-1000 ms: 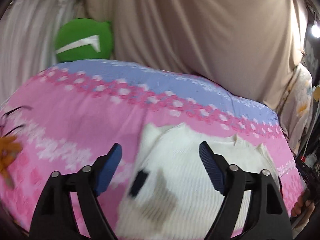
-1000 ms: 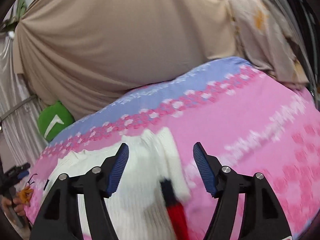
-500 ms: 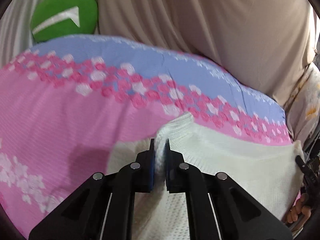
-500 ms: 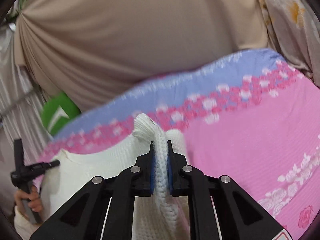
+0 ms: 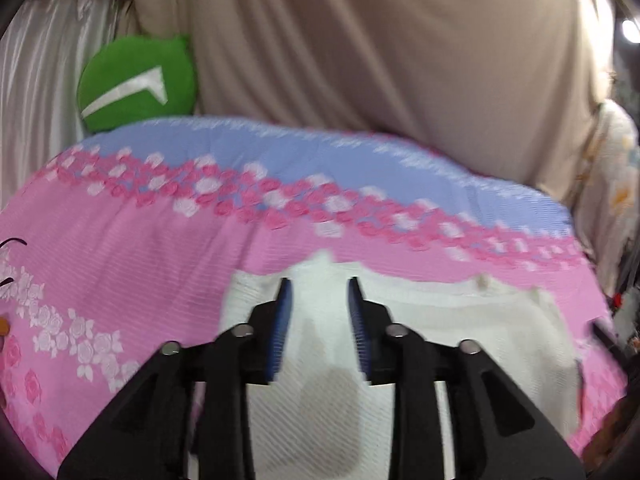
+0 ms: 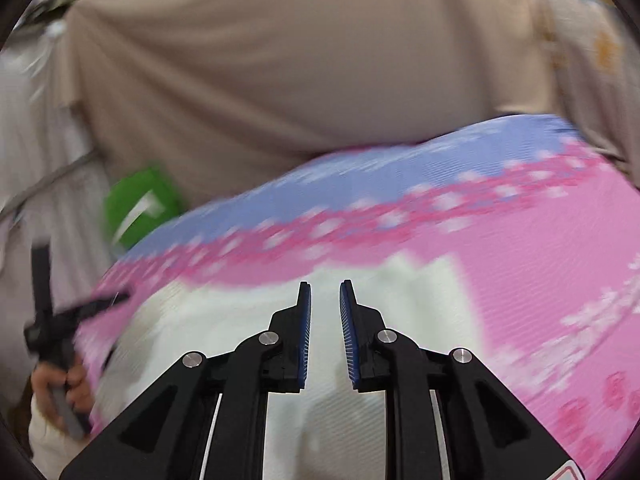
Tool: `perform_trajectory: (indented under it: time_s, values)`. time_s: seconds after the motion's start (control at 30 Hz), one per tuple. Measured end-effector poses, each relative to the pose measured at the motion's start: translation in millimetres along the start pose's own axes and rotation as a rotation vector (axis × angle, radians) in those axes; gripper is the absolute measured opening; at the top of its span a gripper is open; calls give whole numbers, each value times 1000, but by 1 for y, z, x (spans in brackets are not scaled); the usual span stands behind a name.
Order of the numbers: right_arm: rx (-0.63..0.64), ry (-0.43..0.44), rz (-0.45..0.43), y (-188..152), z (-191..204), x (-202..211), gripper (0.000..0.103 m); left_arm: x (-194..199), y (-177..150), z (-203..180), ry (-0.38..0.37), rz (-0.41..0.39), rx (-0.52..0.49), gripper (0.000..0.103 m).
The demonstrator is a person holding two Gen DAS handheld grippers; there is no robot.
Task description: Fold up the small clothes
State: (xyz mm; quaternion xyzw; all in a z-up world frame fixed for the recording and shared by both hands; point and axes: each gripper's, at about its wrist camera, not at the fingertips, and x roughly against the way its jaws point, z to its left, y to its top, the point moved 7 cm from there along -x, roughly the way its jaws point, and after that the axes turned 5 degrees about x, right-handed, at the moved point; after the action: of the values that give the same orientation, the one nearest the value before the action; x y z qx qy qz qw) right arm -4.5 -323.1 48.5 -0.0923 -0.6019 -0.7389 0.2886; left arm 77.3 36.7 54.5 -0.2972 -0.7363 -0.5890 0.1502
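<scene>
A white knitted garment (image 5: 460,332) lies flat on the pink and lilac flowered bedspread (image 5: 160,248). My left gripper (image 5: 318,284) hangs just above the garment's far left edge, jaws a little apart with nothing between them. In the right wrist view the same garment (image 6: 420,300) lies below my right gripper (image 6: 323,286), whose jaws stand narrowly open and empty near the garment's far right edge. The view is blurred by motion.
A green round cushion (image 5: 138,82) sits at the bed's far left corner against beige drapes (image 5: 380,48). A flowered cloth (image 5: 612,184) hangs at the right. The other hand-held gripper (image 6: 52,320) shows at the left of the right wrist view.
Both grippers were shut on the garment's edge half a second ago; now both have opened and let it go, and the garment lies flat. Both have drawn back slightly.
</scene>
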Motion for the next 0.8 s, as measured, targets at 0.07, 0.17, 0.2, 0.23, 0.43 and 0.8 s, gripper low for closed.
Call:
perform_trajectory:
  time_s: [0.07,0.17,0.2,0.23,0.43,0.8]
  values:
    - [53,122,89,-31,46,-19,18,17,-21,-26,-87,25,-36,33]
    - [135,164,187,-69,80,-42,15,2,-67,-49,-109,148,-117,34]
    - [147,133,207,-78,75,-46,11,-7,-80,-46,-81,190,-130,34]
    - [132,109,223,-84,62,-45,1,-16,-91,-38,-57,226,-131,34]
    - [-134,-183,171,-104,-86,30,0,6,-92,53,70,204,-9,11]
    - [-38,-214,103,-69,-57,29,6,4,-102,56,94,212,16,3]
